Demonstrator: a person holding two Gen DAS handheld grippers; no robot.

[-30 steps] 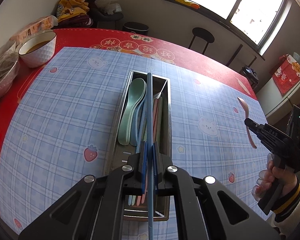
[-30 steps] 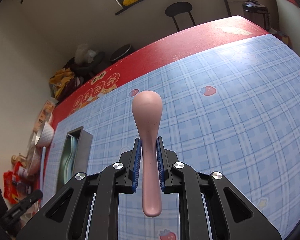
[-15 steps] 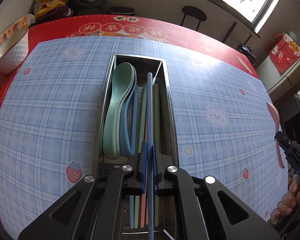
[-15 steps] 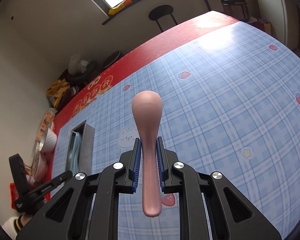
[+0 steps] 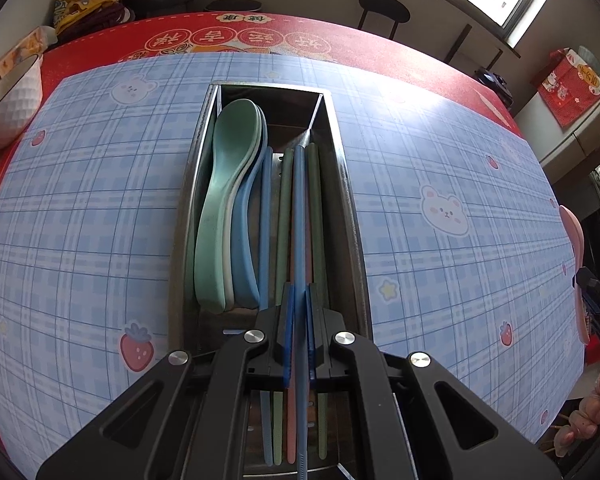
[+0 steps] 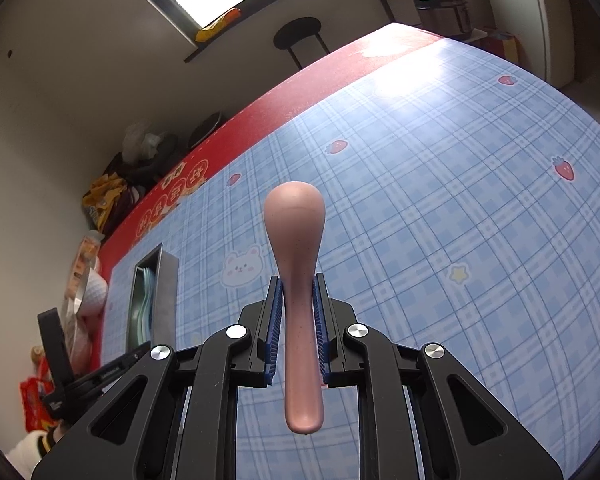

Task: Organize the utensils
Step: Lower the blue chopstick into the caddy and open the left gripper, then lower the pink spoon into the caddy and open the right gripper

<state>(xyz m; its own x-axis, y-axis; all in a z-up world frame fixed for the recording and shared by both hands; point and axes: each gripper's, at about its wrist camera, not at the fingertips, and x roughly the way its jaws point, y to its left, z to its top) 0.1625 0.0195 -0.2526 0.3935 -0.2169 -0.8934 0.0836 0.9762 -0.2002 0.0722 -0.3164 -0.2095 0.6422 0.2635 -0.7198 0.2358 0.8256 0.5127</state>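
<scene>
A steel utensil tray lies on the blue plaid mat; it also shows in the right wrist view. Inside lie a green spoon, a white and a blue spoon under it, and several coloured chopsticks. My left gripper is shut on a blue chopstick and holds it lengthwise low over the tray's right side. My right gripper is shut on a pink spoon, bowl forward, above the mat to the right of the tray; it shows at the left view's right edge.
A white bowl stands at the mat's far left corner on the red tablecloth. Snack packets lie near the table's left edge. A black stool stands beyond the table.
My left gripper has moved forward and lower over the tray with the blue chopstick, which now lies nearly among the others. My right gripper has drawn back and risen slightly, still holding the pink spoon.
</scene>
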